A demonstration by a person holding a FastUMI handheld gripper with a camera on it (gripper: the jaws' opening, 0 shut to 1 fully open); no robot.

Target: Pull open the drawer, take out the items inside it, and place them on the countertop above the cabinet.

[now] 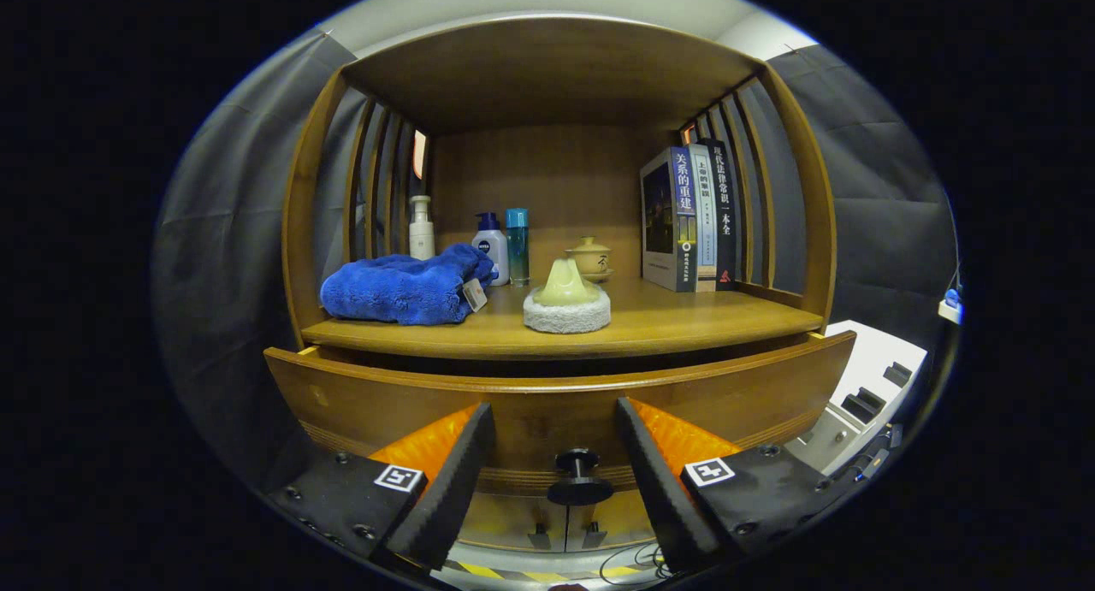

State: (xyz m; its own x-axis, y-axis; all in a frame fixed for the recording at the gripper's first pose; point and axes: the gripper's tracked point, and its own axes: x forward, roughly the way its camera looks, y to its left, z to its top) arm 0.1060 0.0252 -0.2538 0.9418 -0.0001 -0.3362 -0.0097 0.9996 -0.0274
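Between your two fingers, the dark round drawer knob (579, 478) stands clear of both, with a gap on either side; your gripper (554, 463) is spread wide and grasps nothing. That knob sits on the wooden drawer front (547, 407), which runs across just beyond your fingertips. Its top edge stands a little out from the cabinet, leaving a dark gap beneath the countertop (667, 322); you cannot see what lies inside the drawer.

On the countertop above, a crumpled blue towel (402, 287) with a small tag lies at the left. Just right of it, near the front edge, a pale cone-shaped piece sits on a round white fluffy pad (566, 310). Farther back stand a white pump bottle (421, 227), a white bottle with a blue cap (492, 247) and a slim blue bottle (517, 245), with a small lidded tea bowl (590, 257) to their right. At the far right, three books (693, 219) stand upright against the slatted side wall (753, 189).
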